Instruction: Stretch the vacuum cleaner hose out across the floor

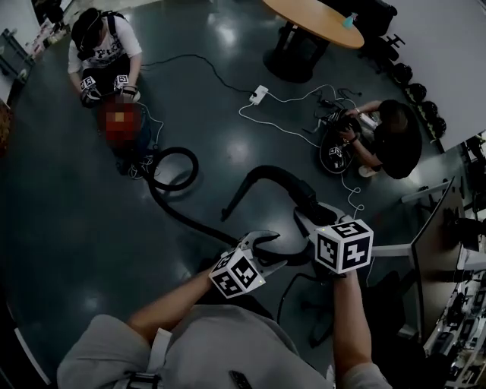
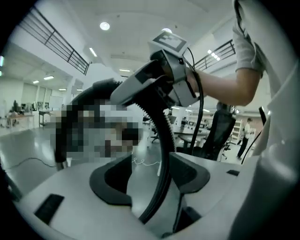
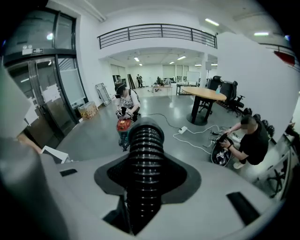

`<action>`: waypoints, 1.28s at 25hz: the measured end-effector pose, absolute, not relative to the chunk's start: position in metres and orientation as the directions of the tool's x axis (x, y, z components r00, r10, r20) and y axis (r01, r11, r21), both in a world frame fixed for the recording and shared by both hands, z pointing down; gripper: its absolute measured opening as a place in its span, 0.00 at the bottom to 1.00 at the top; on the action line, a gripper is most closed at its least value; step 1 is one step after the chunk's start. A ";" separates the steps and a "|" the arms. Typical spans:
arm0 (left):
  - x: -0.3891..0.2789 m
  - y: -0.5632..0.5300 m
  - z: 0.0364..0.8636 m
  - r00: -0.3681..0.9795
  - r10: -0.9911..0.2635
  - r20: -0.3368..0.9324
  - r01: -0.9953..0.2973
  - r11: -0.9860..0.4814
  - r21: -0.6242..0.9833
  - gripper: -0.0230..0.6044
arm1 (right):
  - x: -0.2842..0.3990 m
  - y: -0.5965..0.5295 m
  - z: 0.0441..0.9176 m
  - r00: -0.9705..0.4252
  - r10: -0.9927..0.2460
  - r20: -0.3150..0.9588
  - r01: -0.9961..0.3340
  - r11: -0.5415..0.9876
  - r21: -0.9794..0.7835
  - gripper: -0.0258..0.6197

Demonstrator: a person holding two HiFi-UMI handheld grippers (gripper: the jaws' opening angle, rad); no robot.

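The black ribbed vacuum hose (image 1: pixel 182 209) runs from a red vacuum cleaner (image 3: pixel 123 124) far off on the floor, loops once, and rises to my hands. Its curved black end tube (image 1: pixel 266 173) arches over the floor ahead. My right gripper (image 1: pixel 305 220) is shut on the hose (image 3: pixel 145 159), which fills the space between its pads. My left gripper (image 1: pixel 271 251) sits just to the left of it, open. The hose (image 2: pixel 163 140) passes loosely between the left jaws, with a clear gap on one side. The right gripper (image 2: pixel 159 82) shows close ahead in the left gripper view.
A person (image 1: pixel 102 53) sits on the floor by the vacuum cleaner. Another person (image 1: pixel 395 137) crouches at the right among cables. A white power strip (image 1: pixel 259 94) and cords lie on the floor. A round wooden table (image 1: pixel 315 19) stands at the back, and desks (image 1: pixel 448 251) line the right.
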State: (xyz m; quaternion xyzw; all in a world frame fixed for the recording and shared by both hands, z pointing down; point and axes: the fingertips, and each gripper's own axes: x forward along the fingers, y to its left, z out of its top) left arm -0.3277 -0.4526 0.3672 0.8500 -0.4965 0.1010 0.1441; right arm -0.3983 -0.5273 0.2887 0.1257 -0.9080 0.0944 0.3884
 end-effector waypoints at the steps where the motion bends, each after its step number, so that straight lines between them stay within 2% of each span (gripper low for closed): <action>1: -0.313 -0.452 0.358 0.521 -0.802 0.290 -0.853 -0.487 0.186 0.44 | -0.393 -0.519 0.290 -0.674 -0.125 0.729 -0.293 0.950 -0.109 0.28; 4: -0.279 -0.446 0.345 0.601 -0.754 0.263 -0.798 -0.549 0.249 0.44 | -0.379 -0.491 0.292 -0.709 -0.015 0.705 -0.245 0.943 -0.227 0.28; 8: -0.238 -0.423 0.353 0.655 -0.697 0.293 -0.756 -0.593 0.279 0.44 | -0.358 -0.454 0.300 -0.734 0.121 0.668 -0.175 0.917 -0.359 0.29; 19: -0.189 -0.364 0.382 0.488 -0.740 0.462 -0.863 -0.490 0.126 0.44 | -0.322 -0.358 0.333 -0.692 0.321 0.646 -0.063 0.865 -0.497 0.30; 27: -0.179 -0.300 0.377 0.459 -0.749 0.477 -0.866 -0.498 0.051 0.44 | -0.312 -0.286 0.332 -0.678 0.467 0.567 0.039 0.794 -0.607 0.32; 32: -0.174 -0.250 0.374 0.487 -0.741 0.462 -0.849 -0.527 0.051 0.43 | -0.304 -0.242 0.329 -0.642 0.547 0.537 0.090 0.750 -0.656 0.40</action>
